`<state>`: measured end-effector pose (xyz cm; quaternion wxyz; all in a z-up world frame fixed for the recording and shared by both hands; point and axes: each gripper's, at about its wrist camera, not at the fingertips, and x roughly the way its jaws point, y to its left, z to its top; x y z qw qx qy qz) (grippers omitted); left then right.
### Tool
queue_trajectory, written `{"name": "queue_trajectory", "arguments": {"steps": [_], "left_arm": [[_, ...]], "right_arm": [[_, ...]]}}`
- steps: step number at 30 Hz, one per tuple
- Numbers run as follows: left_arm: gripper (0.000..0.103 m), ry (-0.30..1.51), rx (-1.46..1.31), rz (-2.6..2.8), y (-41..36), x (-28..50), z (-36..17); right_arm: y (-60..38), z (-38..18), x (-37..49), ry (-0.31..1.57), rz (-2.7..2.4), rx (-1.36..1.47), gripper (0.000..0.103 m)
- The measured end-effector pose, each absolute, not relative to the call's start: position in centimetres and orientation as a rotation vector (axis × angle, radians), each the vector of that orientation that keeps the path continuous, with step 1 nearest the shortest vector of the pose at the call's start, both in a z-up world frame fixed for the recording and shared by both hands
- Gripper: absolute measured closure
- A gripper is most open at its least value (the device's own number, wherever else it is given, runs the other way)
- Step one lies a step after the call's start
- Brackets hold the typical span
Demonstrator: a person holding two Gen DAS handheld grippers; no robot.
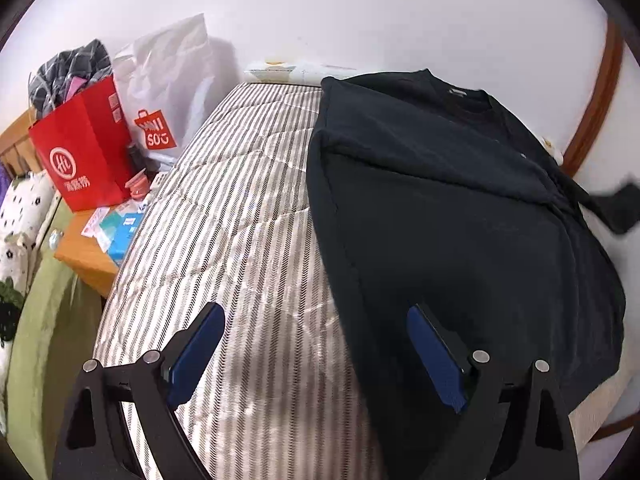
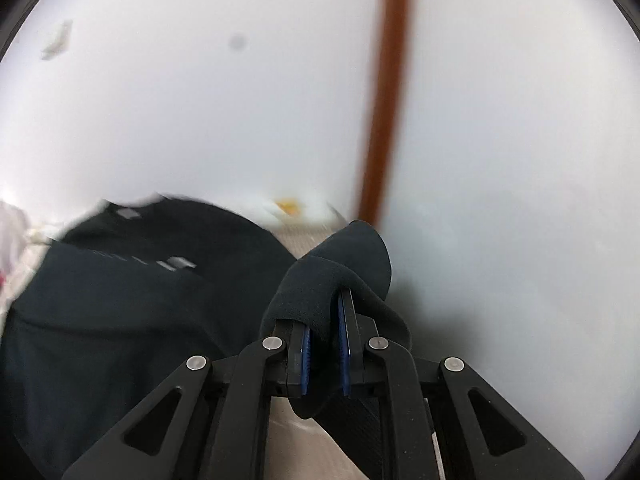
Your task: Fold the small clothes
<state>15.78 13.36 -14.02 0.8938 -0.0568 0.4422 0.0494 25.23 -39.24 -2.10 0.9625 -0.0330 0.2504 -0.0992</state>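
Observation:
A black T-shirt [image 1: 460, 208] lies on the striped mattress [image 1: 248, 216], collar toward the far wall, its left side folded inward. My left gripper [image 1: 316, 320] is open and empty, hovering over the mattress at the shirt's near left edge. My right gripper [image 2: 326, 312] is shut on a black sleeve [image 2: 340, 264] of the shirt and holds it lifted at the shirt's right side; the rest of the shirt [image 2: 120, 300] spreads to its left. The lifted sleeve end shows at the right in the left wrist view [image 1: 620, 208].
A wooden bedside stand [image 1: 86, 256] left of the mattress holds a red paper bag [image 1: 80, 160], a white Miniso bag [image 1: 168, 92] and small boxes. A green cover [image 1: 44, 332] lies at lower left. A white wall with a brown strip [image 2: 384, 92] stands behind.

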Motion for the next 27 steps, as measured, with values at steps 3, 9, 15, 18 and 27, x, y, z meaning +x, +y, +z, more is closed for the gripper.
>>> {"name": "queue_trajectory", "arguments": {"steps": [3, 9, 15, 18, 27], "left_arm": [[0.011, 0.905, -0.081, 0.12, 13.9, 15.4, -14.5], [0.011, 0.881, -0.097, 0.106, 15.1, 14.9, -14.9], [0.011, 0.887, -0.139, 0.096, 15.7, 15.3, -15.3], [0.011, 0.887, -0.138, 0.103, 15.7, 15.4, -15.3], [0.011, 0.921, -0.109, 0.127, 15.3, 15.7, -16.2]], "right_arm": [[-33.2, 0.0, 26.0, 0.484, -0.116, -0.094, 0.092], [-19.9, 0.0, 30.9, 0.492, 0.059, -0.17, 0.091], [-9.6, -4.9, 35.2, 0.568, 0.196, -0.279, 0.089], [-7.8, -9.4, 38.1, 0.669, 0.186, -0.299, 0.089], [-11.5, -11.4, 38.2, 0.781, 0.163, -0.202, 0.046]]}}
